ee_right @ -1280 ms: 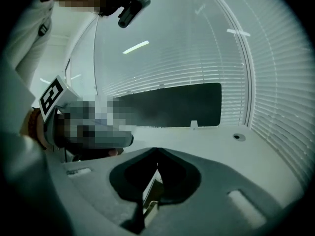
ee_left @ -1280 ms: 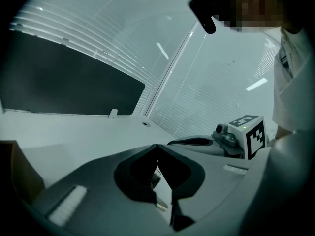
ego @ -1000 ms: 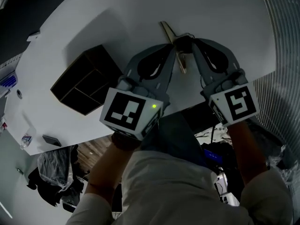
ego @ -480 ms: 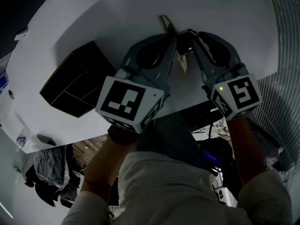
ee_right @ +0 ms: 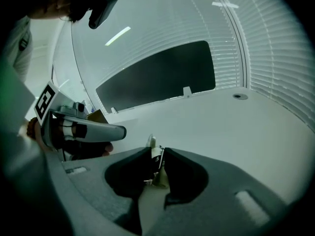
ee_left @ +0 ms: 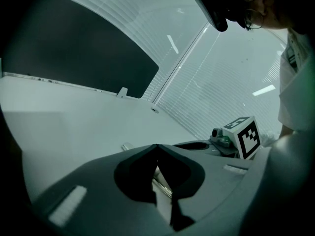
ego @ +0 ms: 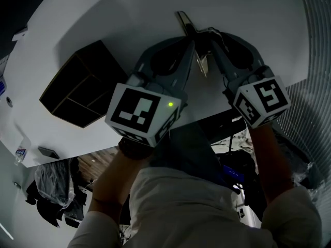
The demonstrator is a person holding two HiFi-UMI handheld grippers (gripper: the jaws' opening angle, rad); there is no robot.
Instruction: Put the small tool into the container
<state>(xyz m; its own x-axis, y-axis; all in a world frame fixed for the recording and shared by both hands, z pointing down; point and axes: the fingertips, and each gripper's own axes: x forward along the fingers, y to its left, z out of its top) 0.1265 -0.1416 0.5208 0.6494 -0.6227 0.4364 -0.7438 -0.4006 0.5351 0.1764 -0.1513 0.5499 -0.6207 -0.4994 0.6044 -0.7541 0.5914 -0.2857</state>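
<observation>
The small tool [ego: 202,65], a thin tan metal piece, lies slantwise over the white table [ego: 258,14] between both grippers' tips. My right gripper [ego: 209,35] is shut on it; in the right gripper view the tool [ee_right: 152,142] sticks out past the clamped jaws [ee_right: 158,155]. My left gripper [ego: 192,44] comes in from the left, tips pressed together [ee_left: 157,149]. The tool [ee_left: 161,181] shows only through the hollow behind those tips. The dark compartmented container [ego: 77,89] sits on the table to the left, apart from both grippers.
The table's near edge runs just below the grippers, with the person's body and floor clutter beneath. A small dark flat object [ego: 48,152] lies near the left edge. Window blinds [ego: 315,45] border the table on the right.
Both grippers stay closed together around the tool. The whole scene has shifted slightly in the view, the container sliding left, and the right gripper's cube has tilted a little.
</observation>
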